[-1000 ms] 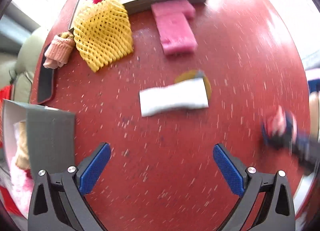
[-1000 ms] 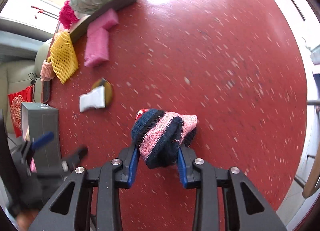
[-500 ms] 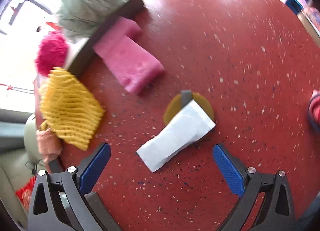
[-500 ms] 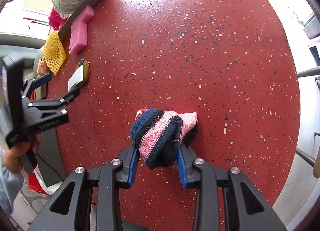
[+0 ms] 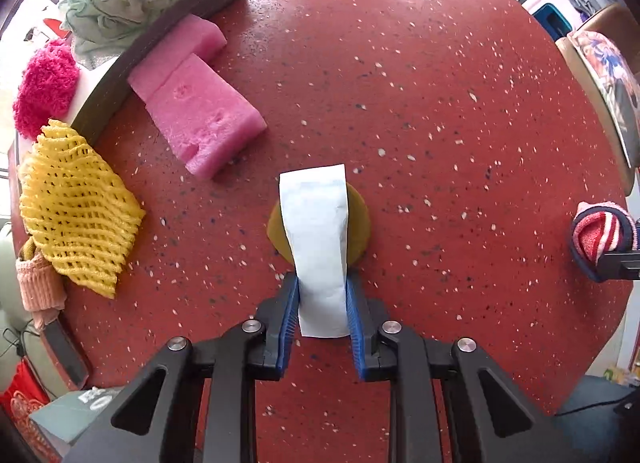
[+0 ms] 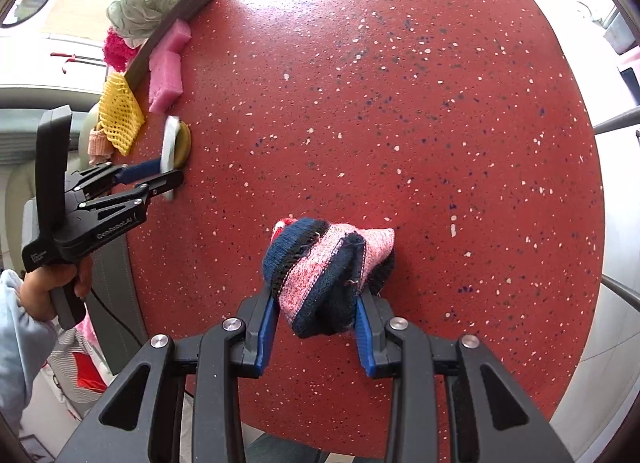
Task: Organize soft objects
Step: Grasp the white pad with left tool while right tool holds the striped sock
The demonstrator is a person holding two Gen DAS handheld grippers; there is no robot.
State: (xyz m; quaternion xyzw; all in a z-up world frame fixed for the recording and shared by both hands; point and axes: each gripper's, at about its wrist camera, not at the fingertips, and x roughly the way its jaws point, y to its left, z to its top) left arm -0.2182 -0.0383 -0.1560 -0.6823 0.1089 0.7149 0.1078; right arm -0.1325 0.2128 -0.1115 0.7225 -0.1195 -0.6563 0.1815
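Pick-up is the step in hand: the left hand-held gripper (image 5: 322, 305) is clenched on a white pad (image 5: 318, 231) over a yellow disc (image 5: 358, 219) near the worktop's (image 5: 420, 83) left edge, while the right hand-held gripper (image 6: 316, 325) grasps a knitted sock (image 6: 326, 267). Next, probably, lifting both toward a box.

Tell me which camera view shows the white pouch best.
The left wrist view: the white pouch fills the centre, its full face visible, pinched between the left gripper jaws above a yellow disc. The right wrist view shows it only small and edge-on at the far left.
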